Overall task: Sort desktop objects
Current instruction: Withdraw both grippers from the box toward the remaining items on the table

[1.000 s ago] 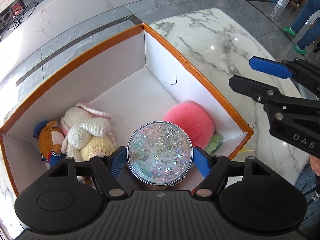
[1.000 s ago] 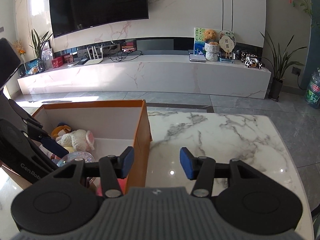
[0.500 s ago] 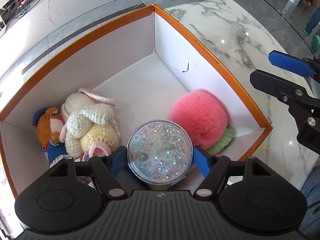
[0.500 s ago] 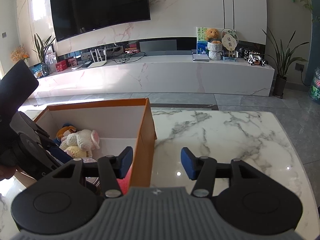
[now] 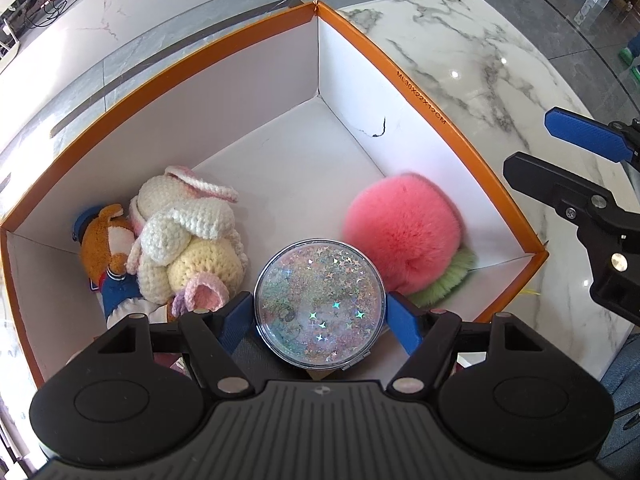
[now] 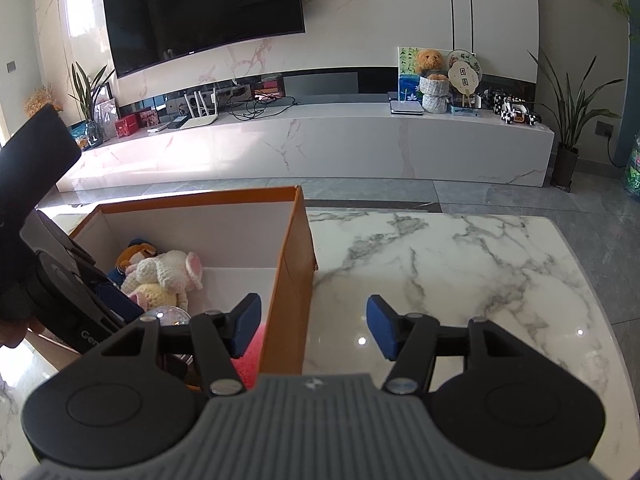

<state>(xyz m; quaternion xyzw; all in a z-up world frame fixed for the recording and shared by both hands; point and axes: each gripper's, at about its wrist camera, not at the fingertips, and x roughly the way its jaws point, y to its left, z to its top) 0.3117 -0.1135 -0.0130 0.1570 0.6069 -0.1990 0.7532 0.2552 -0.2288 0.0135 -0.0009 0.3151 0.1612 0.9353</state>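
- Left gripper (image 5: 320, 314) pinches a round glitter compact (image 5: 320, 300) between its blue pads, held inside the orange box (image 5: 424, 100).
- Below it lie a pink pompom (image 5: 402, 228), a crochet bunny (image 5: 188, 232) and a brown plush (image 5: 104, 236).
- Right gripper (image 6: 313, 326) is spread and empty, straddling the box's right wall above the marble table (image 6: 460, 272).

A wall-mounted television (image 6: 204, 12) hangs above a long marble media console (image 6: 304, 144). On the console sit a white router (image 6: 200, 114) and a teddy bear (image 6: 430, 62); a potted plant (image 6: 570, 120) stands at its right end.
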